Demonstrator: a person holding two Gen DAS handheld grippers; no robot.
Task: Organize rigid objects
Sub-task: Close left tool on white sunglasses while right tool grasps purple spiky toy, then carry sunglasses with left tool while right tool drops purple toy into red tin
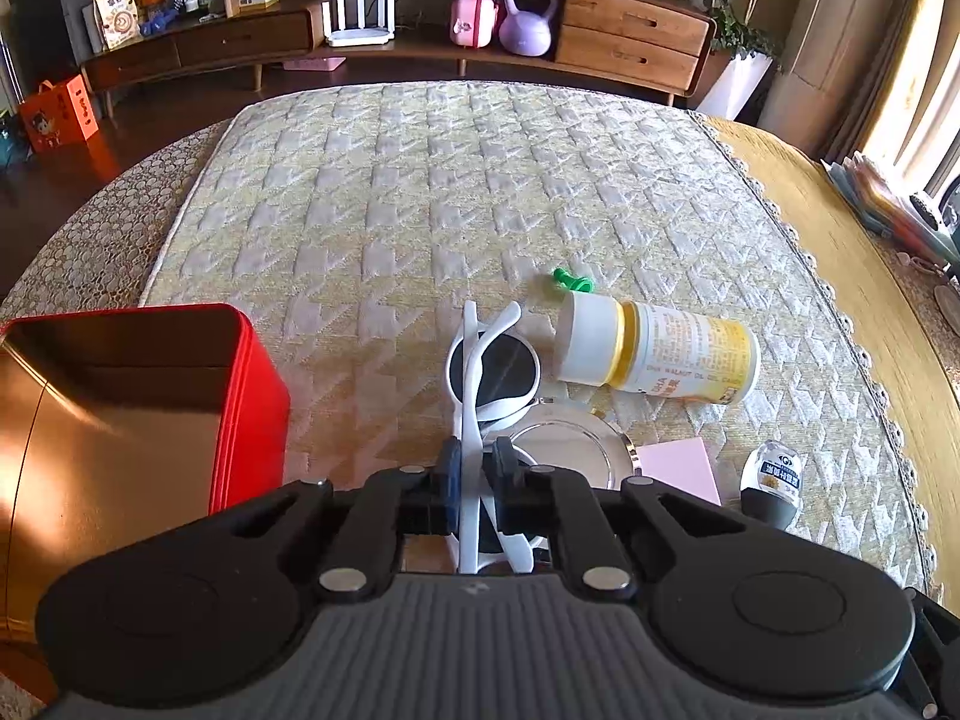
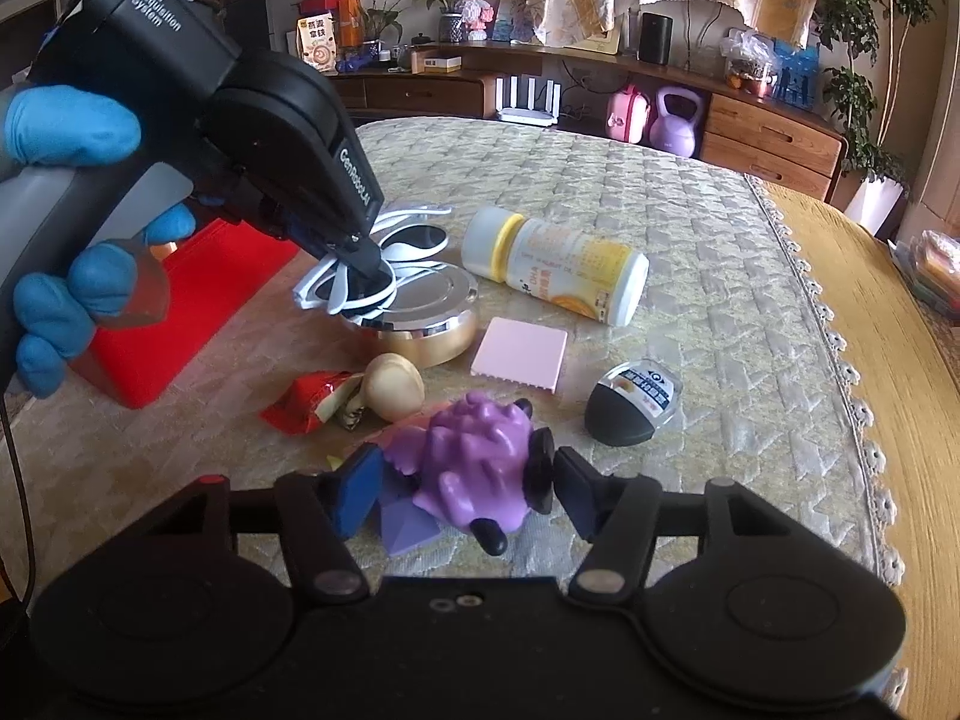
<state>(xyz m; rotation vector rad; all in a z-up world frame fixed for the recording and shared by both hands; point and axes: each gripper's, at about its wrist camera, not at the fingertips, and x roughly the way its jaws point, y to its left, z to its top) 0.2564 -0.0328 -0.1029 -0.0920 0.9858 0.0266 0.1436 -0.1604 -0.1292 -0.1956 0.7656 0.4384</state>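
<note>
Left gripper [image 1: 475,468], jaws clenched on the white-framed plastic sunglasses with dark round lenses [image 1: 489,360], which rest on the round mirrored gold-sided compact [image 2: 420,324] near the middle of the quilted table cover [image 1: 420,180]. The sunglasses' long axis runs away from the gripper, lenses toward the cover's far edge. Right gripper [image 2: 468,489], jaws part-open around the purple spiked plastic toy figure [image 2: 474,456] by the near edge; contact cannot be told. Step in hand: picking up the sunglasses. The next move probably calls for a lift clear of the compact, then carriage to the open red metal tin [image 1: 252,408] at the left edge.
</note>
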